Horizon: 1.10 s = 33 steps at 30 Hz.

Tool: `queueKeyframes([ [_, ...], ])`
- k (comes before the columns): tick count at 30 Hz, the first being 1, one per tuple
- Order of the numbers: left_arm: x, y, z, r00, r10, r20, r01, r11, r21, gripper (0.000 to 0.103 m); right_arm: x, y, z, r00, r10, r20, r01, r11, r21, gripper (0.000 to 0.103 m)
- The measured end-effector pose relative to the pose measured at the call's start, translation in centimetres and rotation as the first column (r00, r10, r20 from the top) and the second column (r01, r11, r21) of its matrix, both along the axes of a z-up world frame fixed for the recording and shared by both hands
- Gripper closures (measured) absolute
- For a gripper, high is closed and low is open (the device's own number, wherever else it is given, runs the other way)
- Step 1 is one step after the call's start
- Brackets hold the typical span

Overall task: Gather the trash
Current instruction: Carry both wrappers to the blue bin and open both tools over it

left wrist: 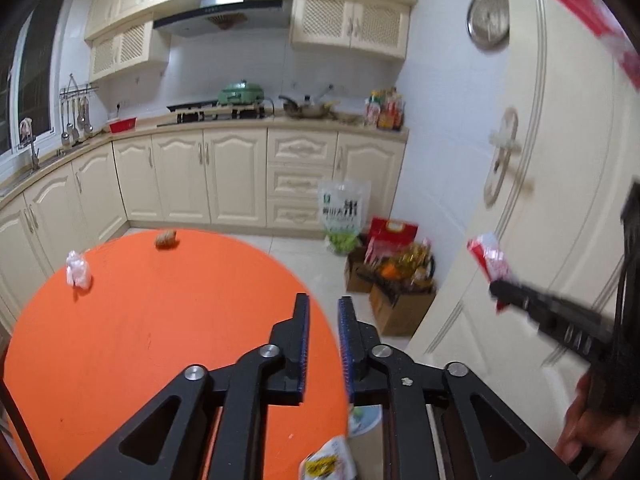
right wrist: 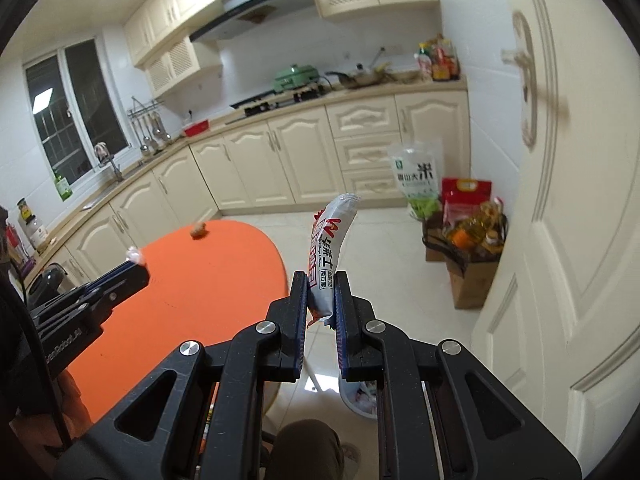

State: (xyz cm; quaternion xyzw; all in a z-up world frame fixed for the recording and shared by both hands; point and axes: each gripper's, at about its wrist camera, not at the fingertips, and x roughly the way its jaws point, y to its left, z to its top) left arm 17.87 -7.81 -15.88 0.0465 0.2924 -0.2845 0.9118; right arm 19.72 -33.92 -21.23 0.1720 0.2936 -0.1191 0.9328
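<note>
Your left gripper [left wrist: 323, 308] is hanging over the orange desk [left wrist: 160, 320], jaws slightly apart, gripping nothing. At ten o'clock a crumpled white wad [left wrist: 78, 270] is sitting; at eleven, a brown lump [left wrist: 166, 239]. Your right gripper [right wrist: 321, 286] is clamping a snack wrapper [right wrist: 330, 240] upright, off the desk's edge.

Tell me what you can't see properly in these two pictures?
- Trash bin: right wrist view, mostly hidden behind the right tongs.
- Yellow packet: left wrist view, cut off by the bottom edge.
- Snack wrapper: left wrist view, blurred.
- Bottles on the counter: both views, labels too small.
</note>
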Motion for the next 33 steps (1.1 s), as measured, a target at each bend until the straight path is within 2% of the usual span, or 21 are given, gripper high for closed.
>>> queueKeyframes([
  [1,-0.1,0.2,-0.7,1.0,0.002,-0.01,-0.002,1.0,0.024,0.074,0.1,-0.1,-0.4,1.0,0.003,-0.006,-0.003,1.0,0.005,0.091],
  [2,-0.4,0.4,-1.5,1.0,0.003,-0.027,-0.002,0.999,0.043,0.056,0.2,-0.2,-0.8,1.0,0.006,-0.012,-0.005,1.0,0.009,0.091],
  [4,-1.4,1.1,-3.1,0.998,-0.007,-0.057,0.011,0.997,0.072,0.046,0.3,-0.2,-1.7,1.0,0.015,-0.024,-0.014,1.0,0.022,0.091],
  [9,-3.4,0.1,-6.5,0.99,-0.04,-0.138,0.063,0.984,0.167,0.044,0.4,0.4,-3.7,0.998,0.041,-0.05,-0.038,0.998,0.053,0.091],
  [13,-3.0,-1.4,-7.2,0.984,-0.029,-0.176,0.057,0.986,0.158,0.044,0.0,0.9,-4.6,0.996,0.057,-0.064,-0.053,0.997,0.064,0.091],
  [16,-2.5,-2.0,-7.8,0.98,-0.02,-0.198,0.054,0.984,0.171,0.047,-0.3,0.9,-5.1,0.996,0.059,-0.071,-0.053,0.996,0.075,0.091],
  [18,-2.0,-2.6,-8.4,0.976,-0.011,-0.218,0.052,0.982,0.18,0.059,-0.5,0.8,-5.3,0.996,0.058,-0.073,-0.053,0.996,0.078,0.091],
  [21,-1.8,-2.6,-8.4,0.983,0.01,-0.184,0.026,0.982,0.188,0.068,-0.7,0.7,-5.3,0.996,0.056,-0.075,-0.05,0.996,0.08,0.091],
  [24,-1.7,-2.4,-8.8,0.982,0.018,-0.189,0.012,0.988,0.156,0.072,-0.8,0.5,-5.4,0.996,0.053,-0.075,-0.046,0.995,0.084,0.091],
  [28,-2.0,-1.2,-9.1,0.982,0.027,-0.185,-0.003,0.992,0.13,0.085,-0.8,0.5,-5.3,0.996,0.052,-0.074,-0.045,0.996,0.082,0.091],
  [33,-1.9,0.9,-9.1,0.982,0.021,-0.19,0.001,0.993,0.118,0.088,-0.8,0.4,-5.2,0.996,0.054,-0.072,-0.048,0.995,0.084,0.091],
])
